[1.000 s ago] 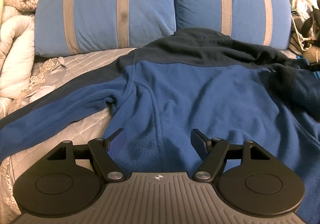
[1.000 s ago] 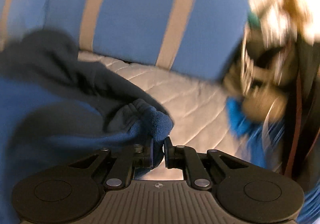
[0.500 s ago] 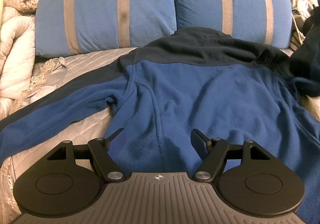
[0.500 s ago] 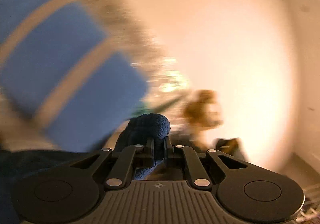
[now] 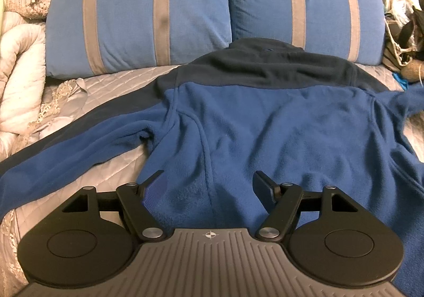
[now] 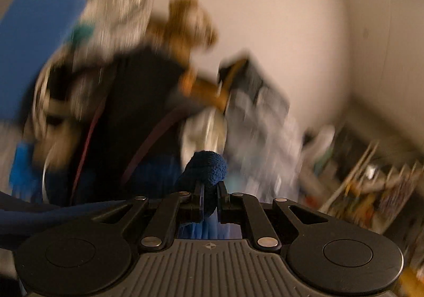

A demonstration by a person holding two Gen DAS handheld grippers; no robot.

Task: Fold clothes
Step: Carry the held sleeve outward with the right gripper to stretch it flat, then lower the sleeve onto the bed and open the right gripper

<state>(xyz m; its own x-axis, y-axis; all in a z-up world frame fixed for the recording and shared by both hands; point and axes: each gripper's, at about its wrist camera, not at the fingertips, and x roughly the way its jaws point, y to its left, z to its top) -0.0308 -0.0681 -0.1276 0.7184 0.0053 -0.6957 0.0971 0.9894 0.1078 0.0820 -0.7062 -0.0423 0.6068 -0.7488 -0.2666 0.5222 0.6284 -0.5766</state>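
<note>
**Fleece spread on bed; right view smeared**

Blue fleece jacket (image 5: 265, 122) lies flat on the quilted bedspread (image 5: 111, 79), directly ahead of the left gripper (image 5: 208, 180), collar at the far end against two striped pillows (image 5: 148, 21). Left gripper's fingers spread wide, nothing between them, hem just beneath. One sleeve runs off frame to its left; the opposite sleeve is cut off at the frame's right edge. Right gripper (image 6: 209, 191) clamped on a dark-blue fold of fleece (image 6: 206, 167). Beyond it, heavy blur: a brown plush toy (image 6: 190, 24), dark bags, indistinct clutter.
</note>
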